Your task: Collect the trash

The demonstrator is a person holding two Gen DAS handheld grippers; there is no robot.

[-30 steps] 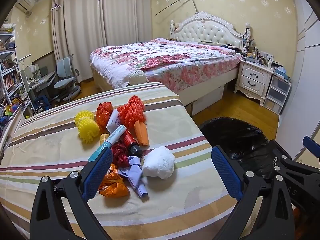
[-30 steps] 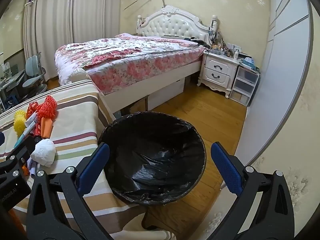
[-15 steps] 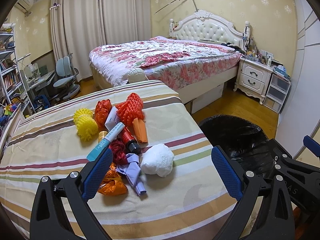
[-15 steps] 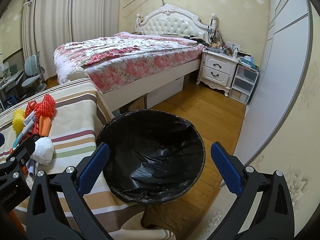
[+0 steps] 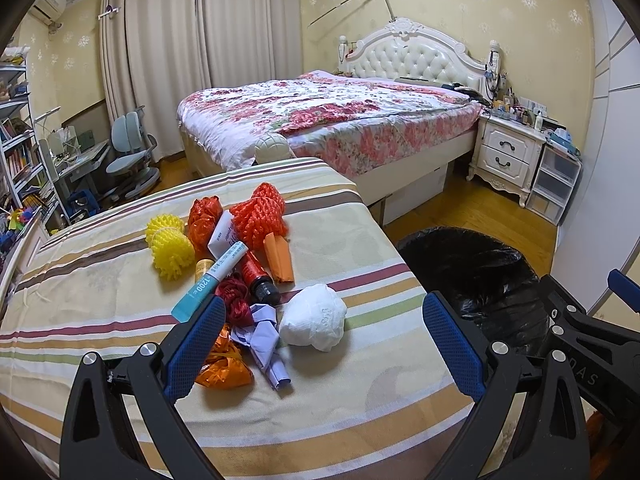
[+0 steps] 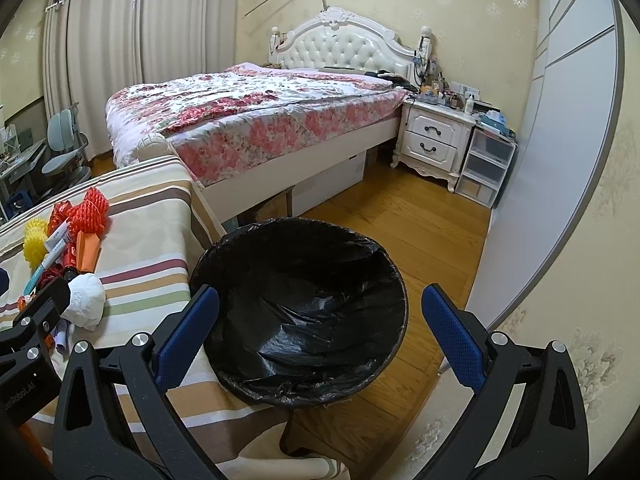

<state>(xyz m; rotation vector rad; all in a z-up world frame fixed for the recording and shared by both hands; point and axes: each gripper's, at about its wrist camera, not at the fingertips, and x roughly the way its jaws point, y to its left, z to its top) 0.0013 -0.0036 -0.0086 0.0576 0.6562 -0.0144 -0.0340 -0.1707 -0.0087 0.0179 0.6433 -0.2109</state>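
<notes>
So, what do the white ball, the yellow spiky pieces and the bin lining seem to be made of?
White ball: likely crumpled tissue paper, matte and creased.
Yellow spiky pieces: probably foam fruit netting, matte with a soft bumpy mesh.
Bin lining: thin black plastic film, glossy and wrinkled with bright highlights.

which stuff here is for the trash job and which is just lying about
For the job: white wad, orange wrapper, purple paper, red nets, yellow nets, tubes, bin.
Lying about: bed, nightstand, chair.
</notes>
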